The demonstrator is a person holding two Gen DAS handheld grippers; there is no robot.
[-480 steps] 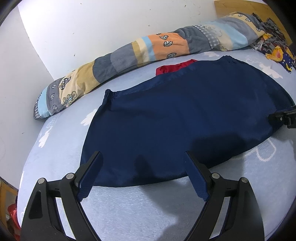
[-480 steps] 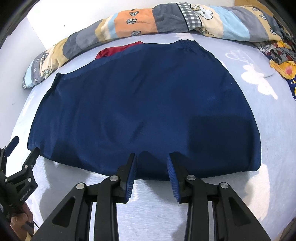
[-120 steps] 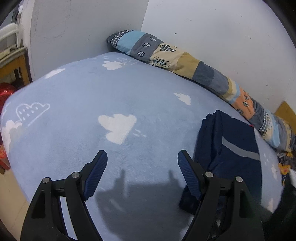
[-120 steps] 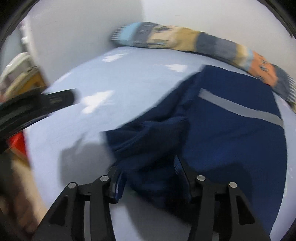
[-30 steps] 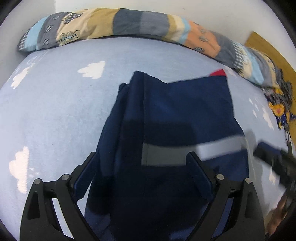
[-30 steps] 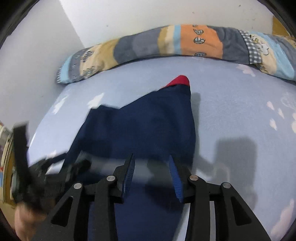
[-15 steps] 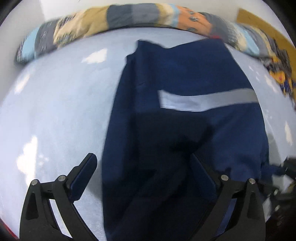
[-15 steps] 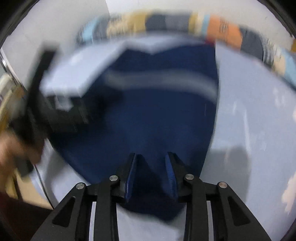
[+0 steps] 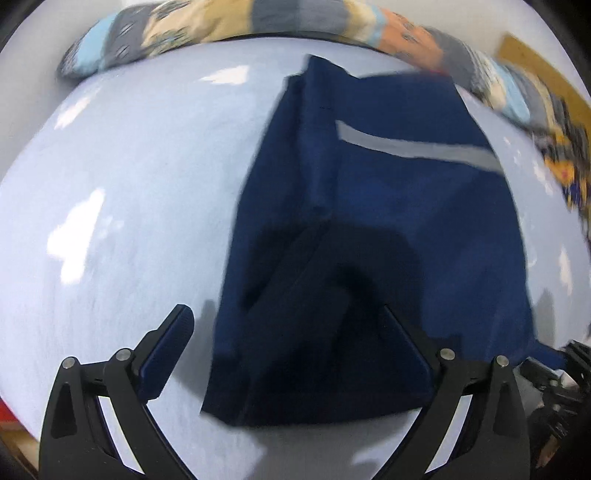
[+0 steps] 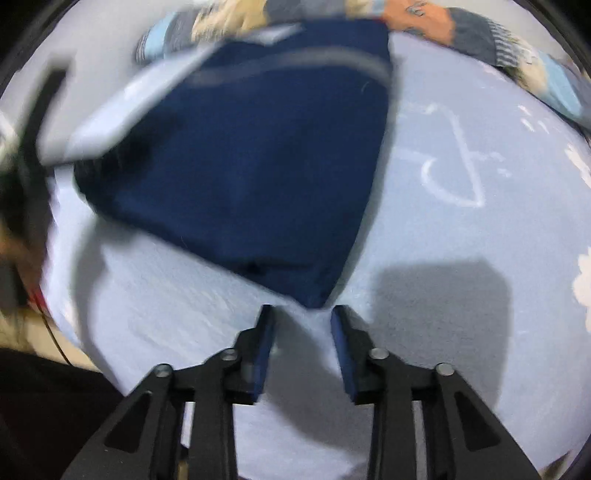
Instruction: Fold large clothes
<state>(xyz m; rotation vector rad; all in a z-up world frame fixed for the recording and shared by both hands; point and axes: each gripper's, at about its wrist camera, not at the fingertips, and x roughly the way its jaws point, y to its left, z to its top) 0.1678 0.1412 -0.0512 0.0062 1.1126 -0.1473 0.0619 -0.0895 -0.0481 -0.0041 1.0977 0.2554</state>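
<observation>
Bedding in pale blue, printed with white clouds, spreads bare and open on the left of the bed [image 9: 122,192], giving both tools ample room to travel. The left gripper [image 9: 291,354] stands wide apart, holding nothing, its right finger over the near end of the navy garment [image 9: 388,229] and its left finger over bare sheet. That garment, folded lengthwise with a grey stripe [image 9: 417,149] across its far half, lies right of the bed's middle, running from near the patchwork bolster [image 9: 229,18] at the wall toward the bed's near edge. It looks thin, soft and limp, likely to sag and slide out of line if lifted by one corner alone; the two near corners seem the surest places to take hold. Further right, the right gripper [image 10: 301,314] has just been narrowing its jaws, which are still parted, with the garment's near corner [image 10: 314,295] just ahead of the tips and nothing yet between them. Bare sheet lies beyond on the right, and the near bed edge is close.
</observation>
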